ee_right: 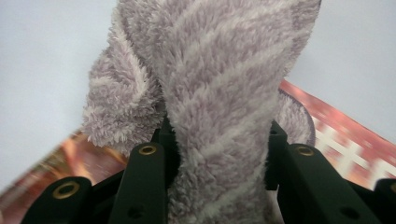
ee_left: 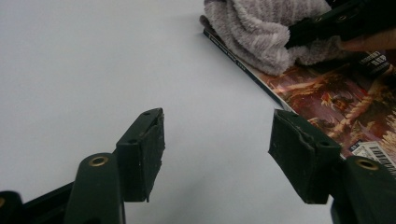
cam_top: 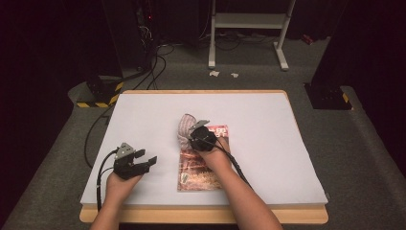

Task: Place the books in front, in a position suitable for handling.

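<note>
fuzzy striped sock (ee_right: 219, 93) lies across the far end of the magazine (cam_top: 203, 170) near the table's (cam_top: 287, 158) middle, pinched in the right gripper (ee_right: 217, 154), while the left gripper (ee_left: 217, 156) rests spread at near left.

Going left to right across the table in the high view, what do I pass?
Left gripper, open over bare table → fuzzy sock pinched in the right gripper → magazine under them.

- Room beyond my counter (cam_top: 268, 120) sits dark; its white top is evenly, softly lit.
- Magazine (ee_right: 355, 144) behind my right fingers (ee_right: 144, 186) blurs.
</note>
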`<control>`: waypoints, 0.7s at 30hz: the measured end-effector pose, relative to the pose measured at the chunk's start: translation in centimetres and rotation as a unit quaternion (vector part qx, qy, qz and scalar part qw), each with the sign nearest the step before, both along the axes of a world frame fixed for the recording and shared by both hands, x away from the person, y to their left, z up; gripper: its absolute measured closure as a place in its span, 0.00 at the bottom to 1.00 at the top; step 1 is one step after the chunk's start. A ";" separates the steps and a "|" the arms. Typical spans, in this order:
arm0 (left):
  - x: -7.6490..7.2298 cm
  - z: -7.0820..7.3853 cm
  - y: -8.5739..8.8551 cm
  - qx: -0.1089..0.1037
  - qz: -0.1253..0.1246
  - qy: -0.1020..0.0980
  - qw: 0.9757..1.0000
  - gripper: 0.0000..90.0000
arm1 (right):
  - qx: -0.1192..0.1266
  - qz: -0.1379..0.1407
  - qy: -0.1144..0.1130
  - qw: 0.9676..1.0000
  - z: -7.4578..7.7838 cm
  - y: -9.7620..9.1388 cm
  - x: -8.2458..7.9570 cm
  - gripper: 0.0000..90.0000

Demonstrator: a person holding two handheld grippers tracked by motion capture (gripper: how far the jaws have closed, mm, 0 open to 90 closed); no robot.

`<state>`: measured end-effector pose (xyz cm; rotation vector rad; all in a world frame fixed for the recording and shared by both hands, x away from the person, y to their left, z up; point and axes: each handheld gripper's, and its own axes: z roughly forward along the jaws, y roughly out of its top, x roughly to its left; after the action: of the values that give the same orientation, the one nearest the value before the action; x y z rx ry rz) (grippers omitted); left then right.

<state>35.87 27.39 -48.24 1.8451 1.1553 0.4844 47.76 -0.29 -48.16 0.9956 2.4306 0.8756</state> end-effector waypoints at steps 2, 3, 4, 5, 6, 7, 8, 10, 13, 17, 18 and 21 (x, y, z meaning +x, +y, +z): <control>0.0 0.0 0.0 0.001 -0.001 0.000 1.000 0.40 | 0.002 -0.008 0.002 1.000 0.0 -0.5 0.1 0.71; 0.0 0.0 -0.1 0.001 -0.001 0.000 1.000 0.40 | 0.004 -0.018 0.001 1.000 0.0 -1.6 0.3 0.71; 0.0 0.0 -0.1 0.001 -0.001 0.000 1.000 0.40 | 0.004 -0.018 0.001 1.000 0.0 -1.6 0.3 0.71; 0.0 0.0 -0.1 0.001 -0.002 -0.001 1.000 0.40 | 0.003 -0.028 0.002 1.000 0.0 -2.7 0.4 0.71; 0.0 0.0 -0.1 0.001 -0.002 0.000 1.000 0.40 | 0.003 -0.032 0.001 0.999 0.0 -3.2 0.4 0.71; 0.0 0.0 -0.1 0.001 -0.002 0.000 1.000 0.40 | 0.003 -0.037 0.001 0.999 0.0 -3.7 0.4 0.71; 0.0 0.0 -0.1 0.002 -0.002 0.000 1.000 0.40 | 0.004 -0.041 0.001 0.999 0.0 -4.2 0.5 0.71; 0.0 -0.1 -0.1 0.002 -0.002 0.001 1.000 0.40 | 0.005 -0.048 -0.001 0.999 0.0 -5.2 0.4 0.71; 0.1 -0.1 -0.1 0.002 -0.003 0.002 1.000 0.40 | 0.003 -0.059 -0.002 0.998 0.1 -6.5 0.4 0.71; 0.1 -0.1 -0.2 0.003 -0.004 0.003 1.000 0.40 | 0.004 -0.076 0.000 0.997 0.2 -8.3 0.5 0.71; 0.1 -0.1 -0.2 0.003 -0.004 0.003 1.000 0.40 | 0.006 -0.080 0.002 0.997 0.2 -8.6 0.5 0.71; 0.2 -0.2 -0.2 0.004 -0.004 0.004 1.000 0.40 | 0.006 -0.084 0.001 0.996 0.3 -9.2 0.5 0.71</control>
<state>36.02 27.16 -48.45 1.8591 1.1526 0.4783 48.23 -9.52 -47.89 1.1871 2.3057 0.8315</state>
